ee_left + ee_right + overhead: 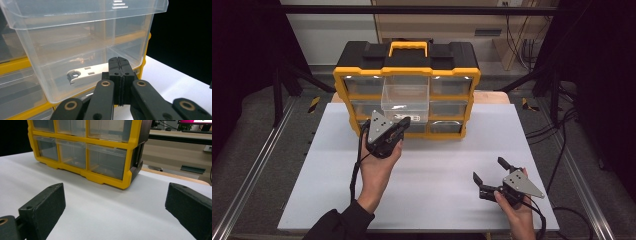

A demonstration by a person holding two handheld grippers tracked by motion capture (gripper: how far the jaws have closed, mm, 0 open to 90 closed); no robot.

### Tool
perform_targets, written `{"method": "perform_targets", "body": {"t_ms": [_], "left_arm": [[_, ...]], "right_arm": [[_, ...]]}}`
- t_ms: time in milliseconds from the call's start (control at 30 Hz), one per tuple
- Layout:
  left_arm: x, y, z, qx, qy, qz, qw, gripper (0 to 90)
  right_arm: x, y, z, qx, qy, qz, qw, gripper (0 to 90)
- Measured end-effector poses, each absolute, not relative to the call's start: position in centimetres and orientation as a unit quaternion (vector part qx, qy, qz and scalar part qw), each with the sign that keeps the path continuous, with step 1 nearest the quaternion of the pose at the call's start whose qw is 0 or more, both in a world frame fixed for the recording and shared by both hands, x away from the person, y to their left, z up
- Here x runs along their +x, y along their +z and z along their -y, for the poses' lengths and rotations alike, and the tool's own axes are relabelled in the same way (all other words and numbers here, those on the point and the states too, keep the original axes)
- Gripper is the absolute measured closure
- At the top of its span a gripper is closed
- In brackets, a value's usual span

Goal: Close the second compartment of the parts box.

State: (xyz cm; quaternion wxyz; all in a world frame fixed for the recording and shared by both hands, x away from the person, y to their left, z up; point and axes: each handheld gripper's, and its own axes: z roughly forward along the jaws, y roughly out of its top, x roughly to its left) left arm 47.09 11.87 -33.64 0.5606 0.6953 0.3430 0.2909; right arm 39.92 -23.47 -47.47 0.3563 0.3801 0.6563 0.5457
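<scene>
Left gripper closed, empty, at pulled-out drawer holding white part; right gripper wide open, empty.

In the high view, the pulled-out clear drawer at centre frame covers the middle column of the yellow-and-black organizer behind and below it, and the left gripper hides the drawer's lower left corner. What lies in the drawer is too small there to name.

In the left gripper view, the drawer is cut off by the top and left edges. The closed jaws at bottom centre cover the right end of the white flat part lying inside it.

In the right gripper view, the organizer is cut off along the top edge, its upper rows out of frame, and the contents of its drawers are blurred behind the cloudy plastic.
</scene>
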Motion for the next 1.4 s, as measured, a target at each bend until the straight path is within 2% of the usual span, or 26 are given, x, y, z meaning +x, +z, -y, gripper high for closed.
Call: {"method": "perform_targets", "body": {"t_ms": [1400], "left_arm": [[48.9, -32.5, -11.2, 0.694, 0.295, -0.343, 0.561, 89.8]], "right_arm": [[40.1, -47.6, 23.3, 0.378, 0.545, -0.656, 0.361, 3.4]]}}
